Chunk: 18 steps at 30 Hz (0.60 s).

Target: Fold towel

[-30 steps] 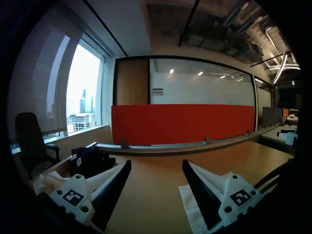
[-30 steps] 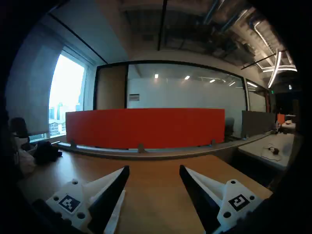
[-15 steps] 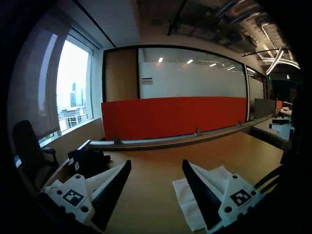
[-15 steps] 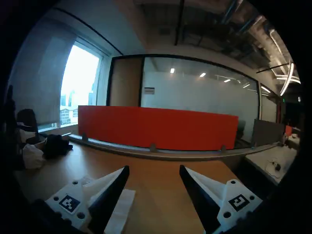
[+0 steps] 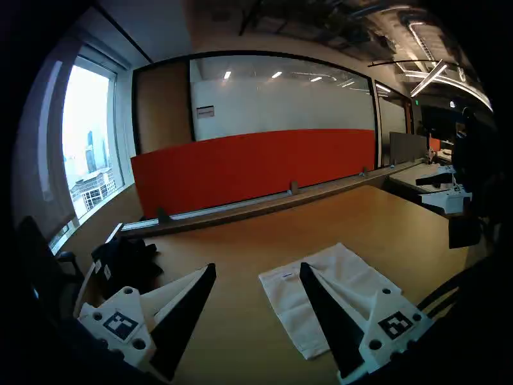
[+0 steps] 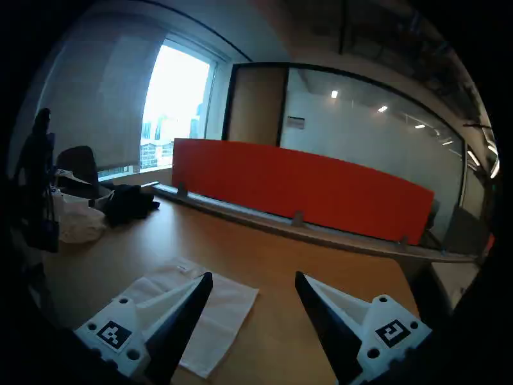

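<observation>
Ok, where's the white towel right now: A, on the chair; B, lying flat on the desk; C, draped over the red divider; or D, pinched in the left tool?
B: the towel lies spread flat on the desk, while the left tool and the right tool are both open and hold nothing.

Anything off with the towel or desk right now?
Nothing stands out. The white towel lies flat on the desk, with no bunching or spills. The left claw and right claw are open, holding nothing.
</observation>
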Tool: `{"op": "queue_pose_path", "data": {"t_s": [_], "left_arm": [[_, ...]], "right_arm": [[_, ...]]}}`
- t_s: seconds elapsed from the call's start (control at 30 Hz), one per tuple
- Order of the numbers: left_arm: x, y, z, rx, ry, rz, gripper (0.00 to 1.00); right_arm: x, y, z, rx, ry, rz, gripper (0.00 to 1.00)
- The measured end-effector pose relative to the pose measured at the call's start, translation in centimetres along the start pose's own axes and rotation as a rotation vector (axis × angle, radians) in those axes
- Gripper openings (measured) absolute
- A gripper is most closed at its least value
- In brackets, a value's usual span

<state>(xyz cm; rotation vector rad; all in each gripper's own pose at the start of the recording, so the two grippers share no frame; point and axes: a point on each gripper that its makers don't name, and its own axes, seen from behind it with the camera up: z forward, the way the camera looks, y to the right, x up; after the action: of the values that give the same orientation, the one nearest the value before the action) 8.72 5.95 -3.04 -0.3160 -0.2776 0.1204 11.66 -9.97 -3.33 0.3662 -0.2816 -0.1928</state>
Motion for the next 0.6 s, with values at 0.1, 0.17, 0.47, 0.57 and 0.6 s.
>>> {"op": "queue_pose_path", "data": {"t_s": [0.1,0.17,0.47,0.57,0.6], "left_arm": [[-0.8,0.5,0.2,-0.015,-0.02,-0.003,0.97],[-1.4,0.7,0.3,-0.021,-0.032,-0.005,0.97],[-4.9,2.2,1.0,-0.067,-0.111,0.023,0.97],[-6.5,2.8,1.3,-0.088,-0.145,0.033,0.97],[-7.1,3.0,1.4,-0.095,-0.156,0.036,0.97]], "right_arm": [[-0.6,-0.5,0.2,0.019,-0.019,0.004,1.0],[-1.1,-0.8,0.3,0.033,-0.03,0.004,1.0],[-4.4,-2.1,0.6,0.088,-0.105,-0.019,1.0],[-5.8,-2.5,0.8,0.103,-0.131,-0.019,1.0],[-6.2,-2.6,0.8,0.107,-0.141,-0.019,1.0]]}}
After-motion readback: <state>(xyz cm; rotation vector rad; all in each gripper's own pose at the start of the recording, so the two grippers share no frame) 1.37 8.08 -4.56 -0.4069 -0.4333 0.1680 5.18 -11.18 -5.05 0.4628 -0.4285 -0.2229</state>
